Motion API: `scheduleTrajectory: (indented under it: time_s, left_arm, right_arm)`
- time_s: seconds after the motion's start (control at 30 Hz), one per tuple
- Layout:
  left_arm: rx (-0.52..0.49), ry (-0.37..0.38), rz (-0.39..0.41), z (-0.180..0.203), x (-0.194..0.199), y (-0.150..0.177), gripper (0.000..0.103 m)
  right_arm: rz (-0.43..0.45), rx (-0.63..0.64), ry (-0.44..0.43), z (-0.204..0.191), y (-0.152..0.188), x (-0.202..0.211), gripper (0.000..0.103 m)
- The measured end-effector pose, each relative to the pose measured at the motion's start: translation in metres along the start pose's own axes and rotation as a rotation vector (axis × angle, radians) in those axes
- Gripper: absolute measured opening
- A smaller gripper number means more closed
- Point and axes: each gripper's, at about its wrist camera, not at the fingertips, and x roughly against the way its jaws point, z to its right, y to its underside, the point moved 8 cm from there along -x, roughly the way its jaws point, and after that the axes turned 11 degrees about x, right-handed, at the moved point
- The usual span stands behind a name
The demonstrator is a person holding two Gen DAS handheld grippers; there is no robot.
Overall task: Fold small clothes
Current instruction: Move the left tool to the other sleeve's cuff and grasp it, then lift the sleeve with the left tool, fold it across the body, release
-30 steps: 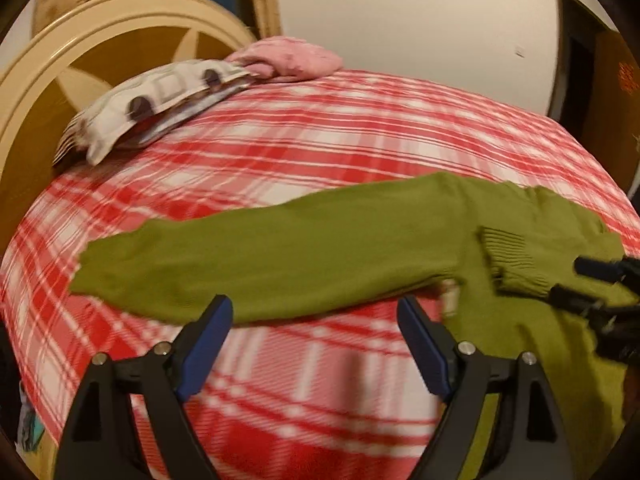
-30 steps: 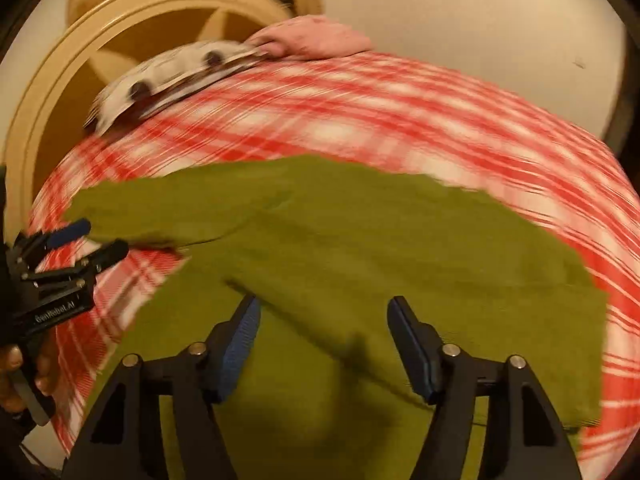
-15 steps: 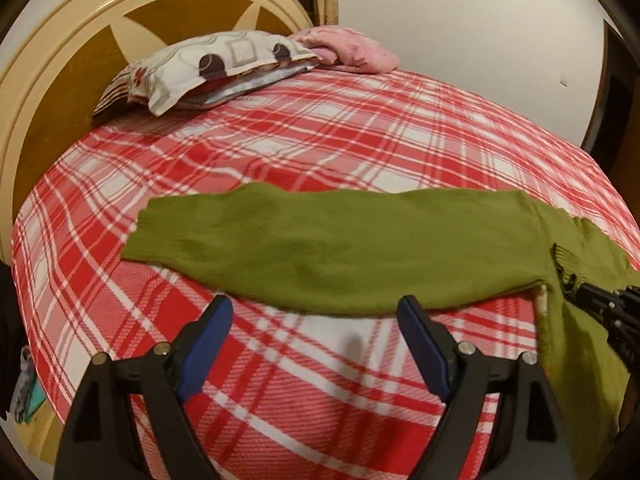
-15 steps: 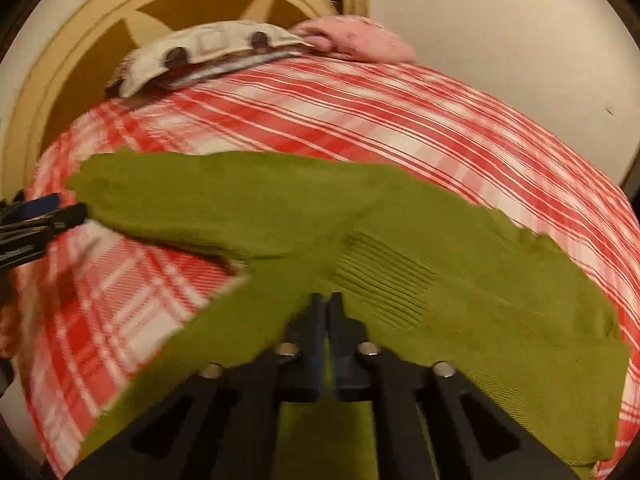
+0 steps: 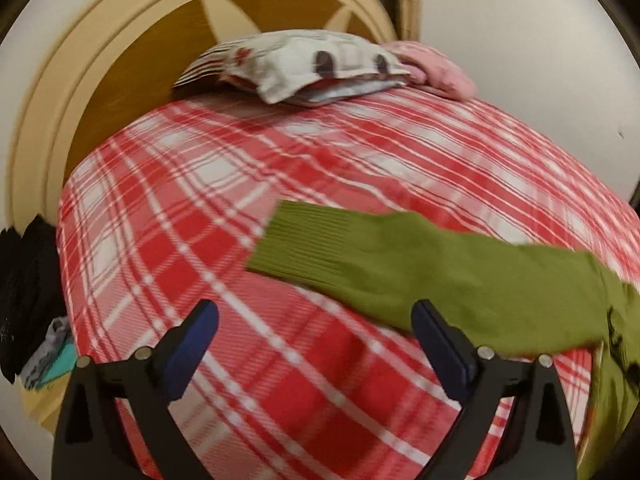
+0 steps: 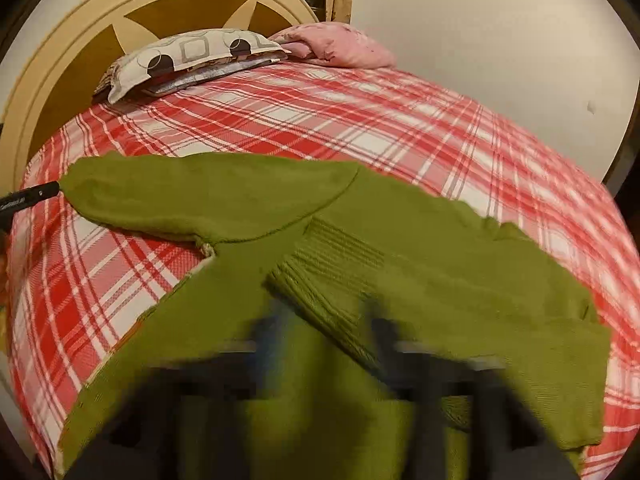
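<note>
A green knit sweater (image 6: pixel 400 280) lies on the red plaid bed cover (image 6: pixel 360 128). Its right sleeve is folded across the body, ribbed cuff (image 6: pixel 332 276) near the middle. Its left sleeve (image 5: pixel 420 272) stretches out to the left, ribbed cuff (image 5: pixel 304 240) at the end. My left gripper (image 5: pixel 316 340) is open and empty, just in front of and left of that sleeve. Its tip also shows at the left edge of the right wrist view (image 6: pixel 28 198). My right gripper (image 6: pixel 320 344) is heavily blurred over the sweater body, jaws apart, holding nothing.
A patterned pillow (image 6: pixel 188 58) and a pink cloth (image 6: pixel 340 48) lie at the head of the bed by the cream and wood headboard (image 6: pixel 80 52). Dark clutter (image 5: pixel 28 288) sits off the bed's left edge. A white wall stands behind on the right.
My right gripper has gone from shut on the folded sleeve to apart, leaving the cuff on the body. My left gripper has moved left toward the outstretched sleeve's cuff.
</note>
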Motion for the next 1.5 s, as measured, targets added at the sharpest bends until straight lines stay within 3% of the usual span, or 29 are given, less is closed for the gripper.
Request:
scheduleTrajectory:
  time_s: [0.33, 0.53, 0.7, 0.83, 0.87, 0.9, 1.13, 1.37, 1.5]
  left_arm:
    - [0.066, -0.040, -0.007, -0.015, -0.037, -0.016, 0.099]
    - [0.053, -0.031, -0.067, -0.012, -0.063, -0.013, 0.099]
    - [0.052, 0.022, -0.058, -0.006, -0.061, -0.019, 0.069]
    - [0.040, 0.065, -0.060, -0.001, -0.060, -0.022, 0.035]
    - [0.036, 0.080, -0.065, 0.002, -0.060, -0.021, 0.021]
    - [0.034, 0.100, -0.073, 0.004, -0.060, -0.021, 0.016]
    - [0.027, 0.112, -0.061, 0.012, -0.057, -0.020, 0.011]
    - [0.027, 0.061, -0.025, 0.011, -0.060, -0.021, 0.022]
    - [-0.011, 0.095, -0.037, 0.017, -0.059, -0.020, 0.009]
  right_arm:
    - [0.045, 0.096, -0.017, -0.037, 0.011, 0.016, 0.071]
    - [0.063, 0.112, -0.032, -0.047, 0.014, 0.022, 0.071]
    - [0.054, 0.118, -0.016, -0.051, 0.020, 0.019, 0.071]
    - [0.051, 0.116, -0.005, -0.053, 0.025, 0.017, 0.071]
    - [0.049, 0.115, -0.005, -0.053, 0.026, 0.017, 0.071]
    - [0.048, 0.114, -0.003, -0.054, 0.028, 0.017, 0.071]
    - [0.039, 0.108, 0.004, -0.052, 0.033, 0.016, 0.071]
    - [0.018, 0.077, -0.001, -0.049, 0.037, 0.010, 0.072]
    - [0.022, 0.072, 0.006, -0.048, 0.038, 0.011, 0.071]
